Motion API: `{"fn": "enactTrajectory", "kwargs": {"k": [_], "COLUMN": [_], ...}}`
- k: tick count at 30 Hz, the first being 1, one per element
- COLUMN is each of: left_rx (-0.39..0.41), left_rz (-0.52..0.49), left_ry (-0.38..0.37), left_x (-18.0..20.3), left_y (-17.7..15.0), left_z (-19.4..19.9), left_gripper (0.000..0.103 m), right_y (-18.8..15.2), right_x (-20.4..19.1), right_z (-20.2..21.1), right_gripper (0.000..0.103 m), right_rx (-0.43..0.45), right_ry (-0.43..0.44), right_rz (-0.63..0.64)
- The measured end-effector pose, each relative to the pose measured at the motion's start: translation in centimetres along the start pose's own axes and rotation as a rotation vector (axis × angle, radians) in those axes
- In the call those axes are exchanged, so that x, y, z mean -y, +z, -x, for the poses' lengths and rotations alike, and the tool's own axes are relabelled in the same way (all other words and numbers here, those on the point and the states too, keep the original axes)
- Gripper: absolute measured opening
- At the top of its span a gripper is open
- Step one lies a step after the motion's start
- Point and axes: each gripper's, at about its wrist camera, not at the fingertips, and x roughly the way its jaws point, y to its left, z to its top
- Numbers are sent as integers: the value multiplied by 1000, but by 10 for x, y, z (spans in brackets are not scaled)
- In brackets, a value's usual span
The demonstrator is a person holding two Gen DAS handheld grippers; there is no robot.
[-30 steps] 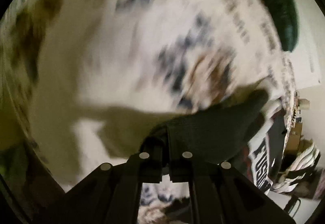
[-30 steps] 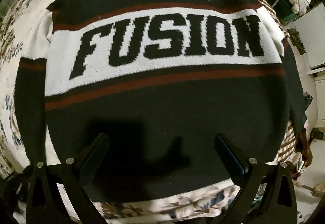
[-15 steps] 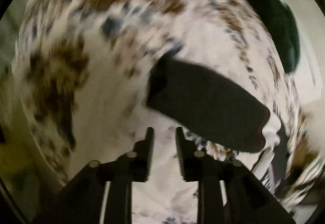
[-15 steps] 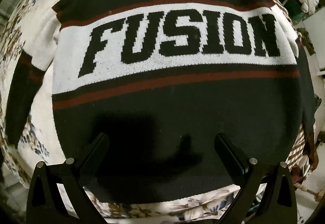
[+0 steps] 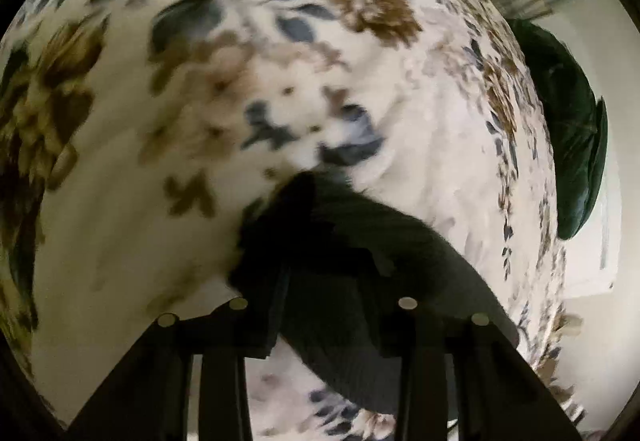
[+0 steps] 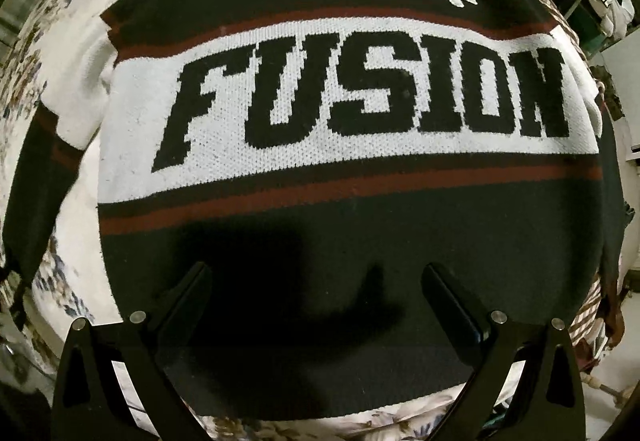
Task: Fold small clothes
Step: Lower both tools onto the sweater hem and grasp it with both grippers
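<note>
While left gripper [image 5: 324, 281] opens around black sleeve [image 5: 360, 261], right gripper [image 6: 316, 297] spread above "FUSION" sweater [image 6: 340, 221].

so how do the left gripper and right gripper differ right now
The left gripper is only narrowly parted, jaws opening, with the sweater's black sleeve between them; the right gripper is spread wide, hovering over the sweater body, holding nothing. Both are black, over the floral bedspread.

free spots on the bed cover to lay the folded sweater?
Widest bare patch of floral cover: beyond and left of the sweater's dark sleeve, short of the green cushion. A narrow strip lies between sleeve and sweater body. The sweater fills the middle; only a thin margin shows below its hem.
</note>
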Motion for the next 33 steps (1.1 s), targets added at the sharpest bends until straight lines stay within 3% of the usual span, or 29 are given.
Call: {"fn": "enactTrajectory", "kwargs": {"k": [1, 5, 7, 8, 11, 13, 14, 15, 16, 20, 22, 25, 27, 32, 33], "left_rx": [-3, 26, 62, 68, 37, 26, 37, 59, 77, 228, 257, 254, 203, 77, 65], "left_rz": [-15, -23, 11, 40, 145, 140, 126, 76, 39, -156, -164, -122, -150, -270, -307], "left_ry": [5, -109, -143, -164, -150, -102, -86, -41, -30, 74, 88, 90, 74, 48, 30], "left_x": [3, 3, -6, -12, -28, -23, -19, -8, -1, 22, 17, 2, 10, 41, 48], "left_y": [0, -2, -3, -3, 1, 3, 4, 3, 2, 3, 15, 37, 44, 8, -11], "left_z": [2, 21, 29, 28, 4, -7, -7, -5, -3, 28, 34, 29, 21, 38, 48], "left_gripper": [31, 36, 52, 55, 56, 55, 53, 45, 4, 4, 4, 4, 5, 16, 27], "right_y": [0, 2, 4, 5, 8, 6, 6, 4, 2, 5, -2, 0, 1, 2, 0], "right_x": [-2, 4, 2, 1, -5, -12, -15, -17, -17, -30, -36, -34, -31, -17, -12], "right_z": [-2, -4, -9, -11, -18, -22, -22, -22, -24, -30, -31, -26, -24, -19, -17], "right_gripper": [103, 103, 103, 103, 103, 103, 103, 103, 103, 103, 103, 103, 103, 103, 103], "right_rx": [2, 26, 26, 27, 21, 21, 25, 27, 33, 42, 48, 70, 81, 97, 97], "right_ry": [0, -14, -15, -16, -24, -26, -24, -25, -25, -31, -27, -19, -11, 36, 63], "right_rz": [-3, -24, -34, -39, -46, -42, -39, -33, -28, -13, -19, -33, -39, -68, -83]}}
